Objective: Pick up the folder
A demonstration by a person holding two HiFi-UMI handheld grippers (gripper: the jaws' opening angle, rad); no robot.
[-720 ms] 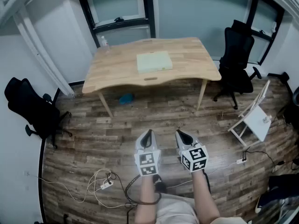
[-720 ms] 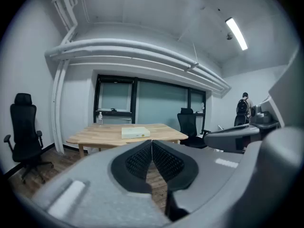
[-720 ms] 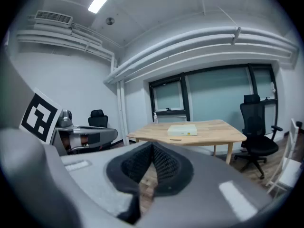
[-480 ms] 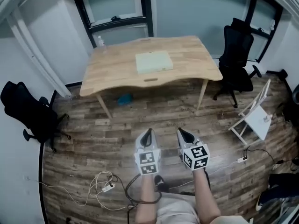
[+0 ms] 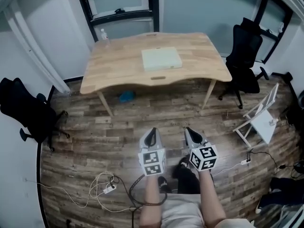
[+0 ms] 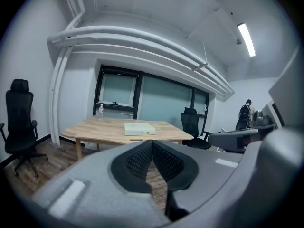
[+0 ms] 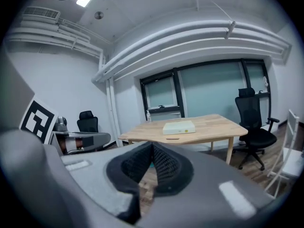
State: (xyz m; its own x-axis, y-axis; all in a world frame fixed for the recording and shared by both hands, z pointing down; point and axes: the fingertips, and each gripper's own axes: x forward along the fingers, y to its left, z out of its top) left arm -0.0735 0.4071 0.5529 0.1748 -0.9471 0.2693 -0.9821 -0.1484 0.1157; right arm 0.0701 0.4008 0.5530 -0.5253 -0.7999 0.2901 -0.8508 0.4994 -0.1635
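Approach. Pale green rectangular folder (image 5: 161, 59) lies upper centre on the light wooden tabletop (image 5: 114, 65); left hand-held gripper (image 5: 151, 133) and right hand-held gripper (image 5: 189, 131), lower centre, closed, empty, well apart from it. Jaws should open before reaching its edge.

folder (image 5: 161, 59) 1 | table (image 5: 114, 71) 1 | black chairs (image 5: 29, 109) 2 | bottle (image 5: 102, 34) 1

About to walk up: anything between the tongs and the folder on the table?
Nothing visible. Only wood floor separates the left tongs and right tongs, both shut and empty, from the table; the folder lies mid-table.
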